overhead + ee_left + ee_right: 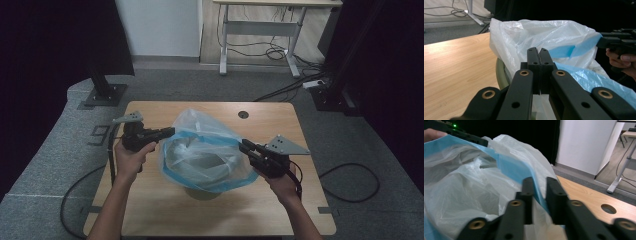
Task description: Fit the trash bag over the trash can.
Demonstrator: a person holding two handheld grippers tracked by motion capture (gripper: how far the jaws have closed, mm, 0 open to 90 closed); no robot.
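A clear plastic bag (pixel 205 150) with a blue rim band lies over a pale green bin (pixel 202 192) at the middle of the wooden table (pixel 150 210). My left gripper (pixel 169 131) is at the bag's left edge, jaws pressed together on the rim. In the left gripper view its jaws (pixel 539 53) meet at the film, with the bin's rim (pixel 500 75) below. My right gripper (pixel 245 146) is at the bag's right edge. In the right gripper view its jaws (pixel 539 183) stand apart, and the blue band (pixel 511 167) runs through the gap.
A round cable hole (pixel 243 114) sits near the table's far edge. Beyond the table are a black stand base (pixel 105 92), a white-legged desk (pixel 260 30) and floor cables (pixel 350 182). The tabletop in front of the bin is bare.
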